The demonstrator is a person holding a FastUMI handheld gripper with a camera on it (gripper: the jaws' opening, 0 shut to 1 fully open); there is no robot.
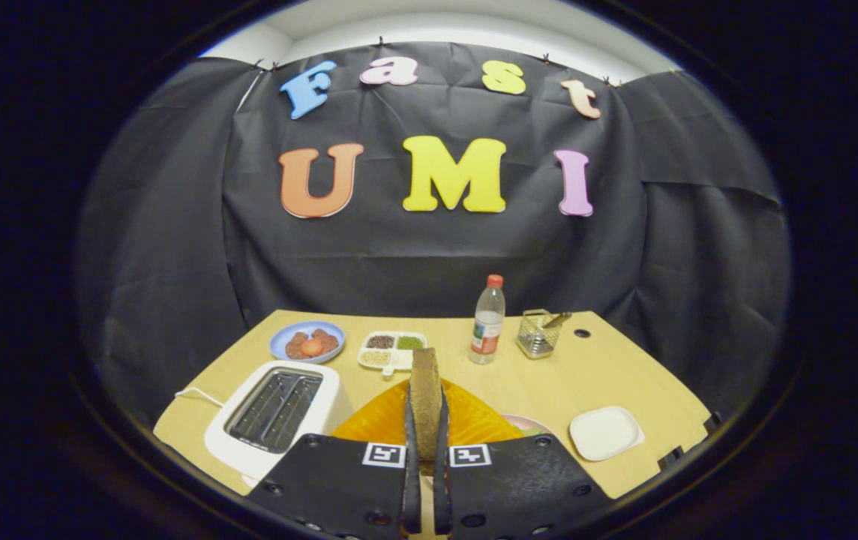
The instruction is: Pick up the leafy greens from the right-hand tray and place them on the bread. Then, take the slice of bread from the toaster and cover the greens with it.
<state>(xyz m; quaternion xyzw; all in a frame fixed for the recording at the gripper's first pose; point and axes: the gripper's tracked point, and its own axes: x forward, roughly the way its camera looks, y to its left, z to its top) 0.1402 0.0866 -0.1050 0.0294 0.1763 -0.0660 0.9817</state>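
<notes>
The toaster (273,411) stood empty on the desk (624,382). The tongs (424,442) were clamped on the bread slice (426,397), held upright above the orange plate (474,424). Tilting it flat before lowering seemed wise.

Even, fairly bright indoor light falls from above onto the pale wooden tabletop (624,375), which shows no harsh shadows. The black cloth wall (429,247) behind it soaks up light and stays dim, darkest at its sides. A soft sheen lies on the glossy orange plate (369,424) and the white two-slot toaster (273,414). Fisheye distortion bows the table's edges. The centre is sharp; the gripper (426,450), pinching a brown bread slice (426,397) edge-on, looks slightly soft up close.
</notes>
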